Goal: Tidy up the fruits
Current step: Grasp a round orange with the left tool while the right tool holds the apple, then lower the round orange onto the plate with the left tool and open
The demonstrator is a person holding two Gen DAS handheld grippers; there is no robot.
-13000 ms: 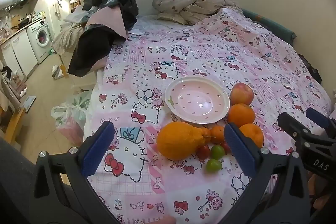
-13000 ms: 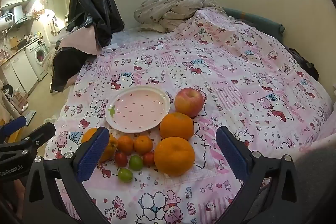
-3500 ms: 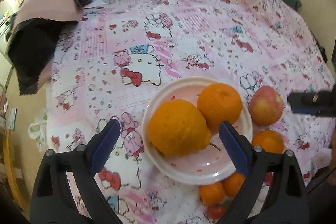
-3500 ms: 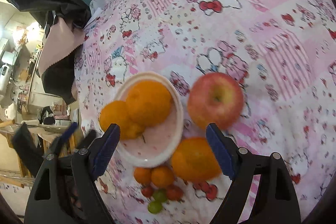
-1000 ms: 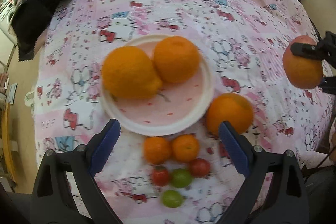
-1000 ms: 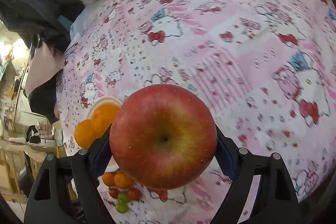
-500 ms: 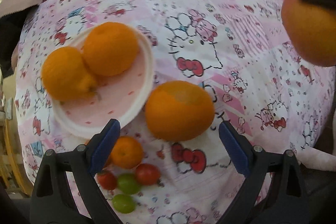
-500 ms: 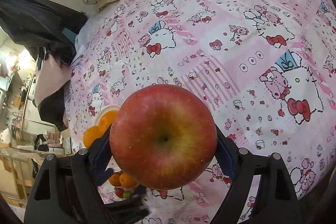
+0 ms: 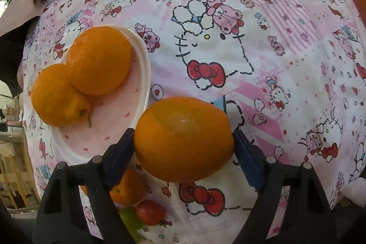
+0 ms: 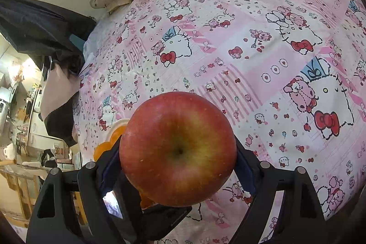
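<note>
The left tongs (image 9: 183,143) are closing around a large round orange (image 9: 183,140) that lies on the pink cartoon-print bedspread (image 9: 263,42) just beside the white pink-dotted plate (image 9: 141,74); their blue pads seem to touch its sides. The plate holds a stemmed, pear-shaped orange citrus (image 9: 57,100) and a round orange (image 9: 100,61), touching. A small mandarin (image 9: 128,189), red tomato (image 9: 151,212) and green fruit (image 9: 130,220) lie nearby. The right tongs (image 10: 178,152) clamp a red-yellow apple (image 10: 178,150) above the bed.

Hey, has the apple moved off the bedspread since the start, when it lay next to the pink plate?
Yes. The apple is now up off the bedspread, clamped in the right gripper, away from the plate.
</note>
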